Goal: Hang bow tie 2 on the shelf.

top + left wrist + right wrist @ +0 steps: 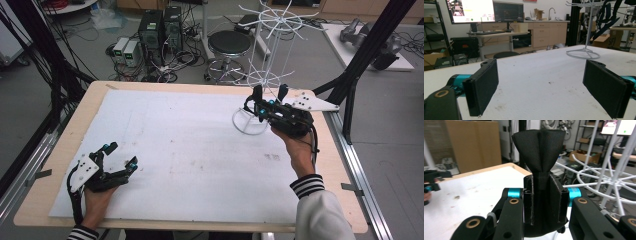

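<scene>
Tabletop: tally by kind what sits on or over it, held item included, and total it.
White wire rack: 1
Black folded cloth, clamped in the right gripper: 1
Handheld grippers, with the left gripper: 2
Total: 4

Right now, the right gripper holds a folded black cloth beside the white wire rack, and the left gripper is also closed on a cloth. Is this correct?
Not quite. The left gripper is open and holds nothing; the left gripper view shows bare table between its pads. The rest is correct: the right gripper is closed on the black cloth beside the white wire rack.
</scene>
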{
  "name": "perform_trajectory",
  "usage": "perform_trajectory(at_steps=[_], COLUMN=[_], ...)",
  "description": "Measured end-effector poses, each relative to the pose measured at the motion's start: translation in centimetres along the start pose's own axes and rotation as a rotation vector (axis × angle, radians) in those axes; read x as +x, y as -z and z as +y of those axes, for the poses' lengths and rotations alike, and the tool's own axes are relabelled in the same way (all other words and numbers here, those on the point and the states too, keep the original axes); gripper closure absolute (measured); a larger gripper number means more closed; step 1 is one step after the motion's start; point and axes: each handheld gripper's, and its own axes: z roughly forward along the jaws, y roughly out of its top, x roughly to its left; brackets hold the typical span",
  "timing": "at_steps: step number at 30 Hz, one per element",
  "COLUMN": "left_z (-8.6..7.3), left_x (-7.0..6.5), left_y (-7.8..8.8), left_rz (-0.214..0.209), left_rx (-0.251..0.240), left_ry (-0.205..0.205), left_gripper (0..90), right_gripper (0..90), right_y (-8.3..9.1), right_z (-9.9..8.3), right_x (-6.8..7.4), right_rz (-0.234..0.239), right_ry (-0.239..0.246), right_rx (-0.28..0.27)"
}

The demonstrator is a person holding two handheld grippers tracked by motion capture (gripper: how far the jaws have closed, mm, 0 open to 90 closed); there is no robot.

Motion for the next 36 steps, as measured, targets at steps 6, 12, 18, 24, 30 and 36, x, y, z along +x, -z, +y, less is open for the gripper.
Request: perform_trajectory(at_steps=[6, 12, 18, 24, 30, 36], left_z=[0.0, 0.0, 0.0, 0.0, 0.0, 0.0], left_x=[0.0, 0.0, 0.0, 0.0, 0.1, 0.1], left_y=[0.0, 0.0, 0.0, 0.0, 0.0, 0.0], left_rz=[0.000, -0.001, -0.001, -0.001, 0.000, -0.001], left_rx=[0.003, 0.001, 0.002, 0.001, 0.001, 0.001], left_ry=[0.000, 0.001, 0.000, 0.000, -0.003, -0.002], left_gripper=[13.6, 13.6, 13.7, 13.6, 13.7, 13.6], right_gripper=[74.9, 74.7, 74.6, 74.5, 73.9, 73.2], right_y=[-0.1, -0.3, -0.3, -0.4, -0.8, -0.9], right_z=[0.2, 0.3, 0.4, 0.7, 1.1, 1.3], right_x=[-0.1, -0.3, -0.4, -0.5, -0.6, -0.7], right_rz=[-0.052, -0.098, -0.132, -0.175, -0.198, -0.213], right_ry=[-0.012, -0.014, -0.016, -0.005, 0.003, 0.008], right_rx=[-0.004, -0.001, -0.005, 0.006, 0.015, 0.016])
